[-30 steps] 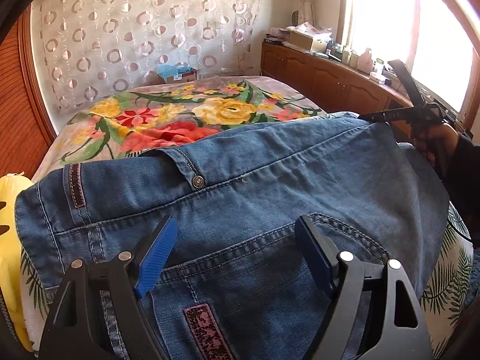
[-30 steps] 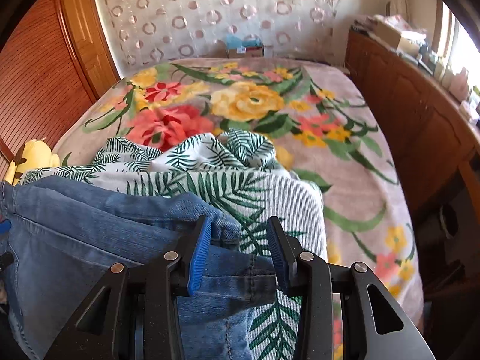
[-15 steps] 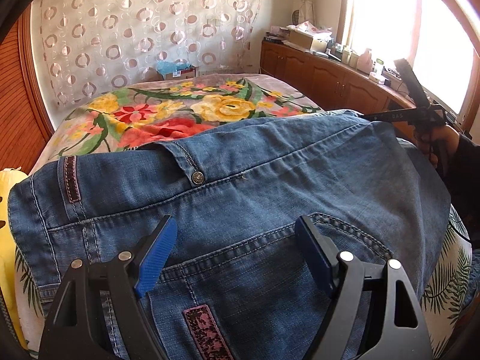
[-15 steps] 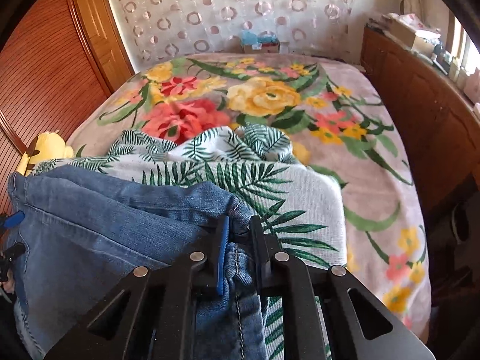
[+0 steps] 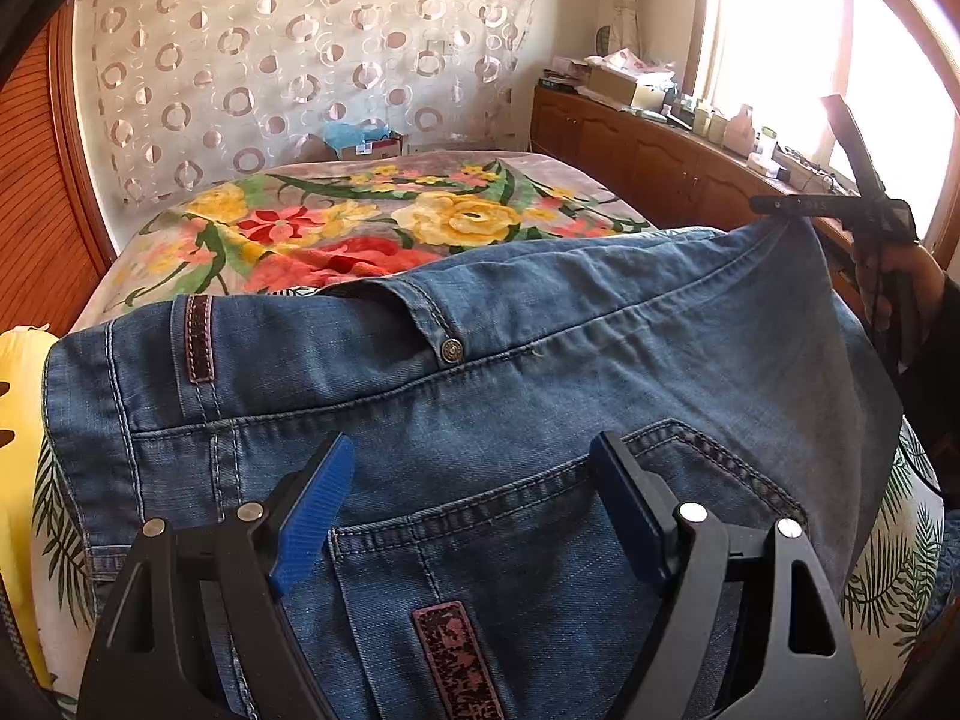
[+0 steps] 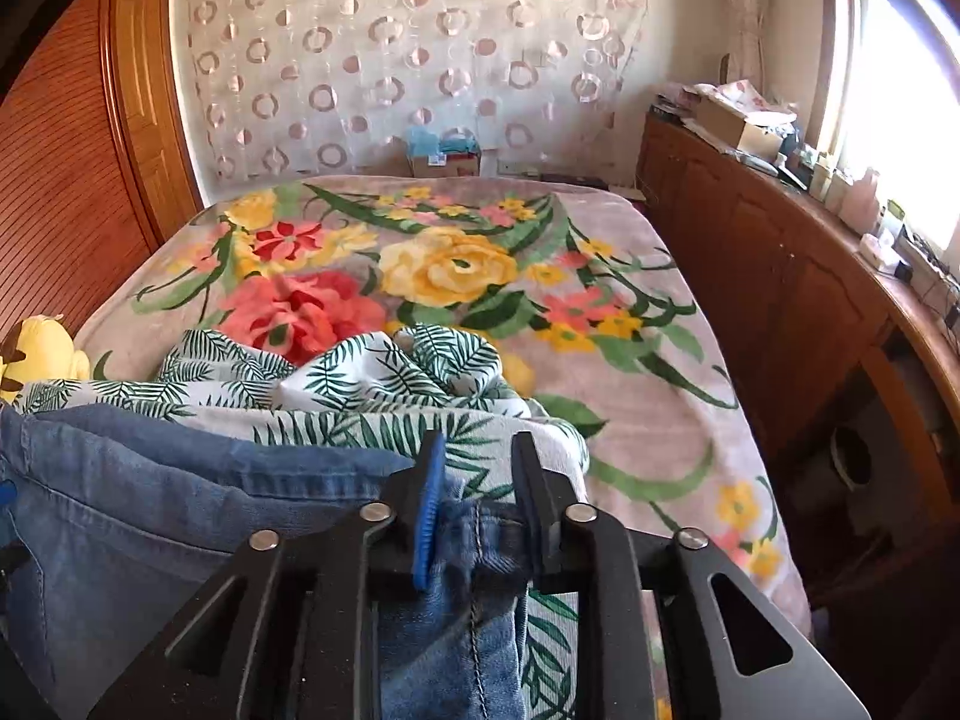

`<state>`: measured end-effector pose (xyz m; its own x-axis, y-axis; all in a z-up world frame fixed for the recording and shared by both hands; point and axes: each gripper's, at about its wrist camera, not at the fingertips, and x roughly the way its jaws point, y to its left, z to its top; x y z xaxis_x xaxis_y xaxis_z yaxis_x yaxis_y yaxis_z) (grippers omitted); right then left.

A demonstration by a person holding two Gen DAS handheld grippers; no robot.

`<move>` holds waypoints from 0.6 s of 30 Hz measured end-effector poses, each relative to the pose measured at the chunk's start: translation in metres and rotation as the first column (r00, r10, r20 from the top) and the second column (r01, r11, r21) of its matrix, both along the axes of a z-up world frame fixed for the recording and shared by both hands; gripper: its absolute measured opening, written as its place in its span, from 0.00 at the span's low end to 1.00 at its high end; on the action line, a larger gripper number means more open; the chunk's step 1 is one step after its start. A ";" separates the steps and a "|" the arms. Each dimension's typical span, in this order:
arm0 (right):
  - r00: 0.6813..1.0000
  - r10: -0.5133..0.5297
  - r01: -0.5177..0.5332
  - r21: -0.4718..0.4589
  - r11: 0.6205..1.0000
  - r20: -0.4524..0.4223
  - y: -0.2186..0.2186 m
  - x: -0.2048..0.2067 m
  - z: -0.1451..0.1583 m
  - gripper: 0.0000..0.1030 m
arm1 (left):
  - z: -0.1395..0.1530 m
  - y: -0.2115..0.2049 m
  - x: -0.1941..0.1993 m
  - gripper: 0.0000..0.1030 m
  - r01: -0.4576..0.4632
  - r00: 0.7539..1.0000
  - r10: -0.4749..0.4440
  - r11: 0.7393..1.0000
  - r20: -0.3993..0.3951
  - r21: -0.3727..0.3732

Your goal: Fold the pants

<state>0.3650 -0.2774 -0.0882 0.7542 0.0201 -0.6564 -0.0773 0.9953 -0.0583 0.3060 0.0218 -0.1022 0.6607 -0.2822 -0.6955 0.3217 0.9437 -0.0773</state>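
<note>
Blue denim pants (image 5: 480,396) lie spread at the near end of the bed, waistband away from me, back pocket near. My left gripper (image 5: 474,486) hovers open over the back pocket, holding nothing. My right gripper (image 6: 477,480) is shut on the right edge of the pants (image 6: 150,504) and lifts that corner. In the left wrist view the right gripper (image 5: 804,204) shows at the far right, with the denim corner pulled up to it.
A palm-leaf print cloth (image 6: 384,378) lies bunched under and beyond the pants on the floral blanket (image 6: 450,264). A yellow plush toy (image 6: 42,348) sits at the left edge. Wooden cabinets (image 6: 780,276) line the right side, a wooden wardrobe (image 6: 60,180) the left.
My right gripper closed on the pants' edge and raised it. The denim corner rose with it. My left gripper stayed open over the pocket.
</note>
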 end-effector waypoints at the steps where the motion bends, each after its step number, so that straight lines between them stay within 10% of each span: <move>1: 1.000 -0.001 0.001 -0.002 1.000 -0.005 0.001 0.001 0.000 0.30 | 0.000 0.000 0.000 0.79 0.000 1.000 0.000 1.000 0.001 0.001; 18: 0.995 0.053 -0.051 0.017 0.999 -0.081 -0.010 -0.009 0.003 0.54 | 0.031 0.025 -0.006 0.79 -0.074 0.996 0.069 0.994 0.064 0.077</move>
<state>0.3561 -0.2875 -0.0855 0.6959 0.0679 -0.7149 -0.1328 0.9905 -0.0352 0.2998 0.0473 -0.0708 0.7192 -0.1782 -0.6715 0.2553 0.9667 0.0168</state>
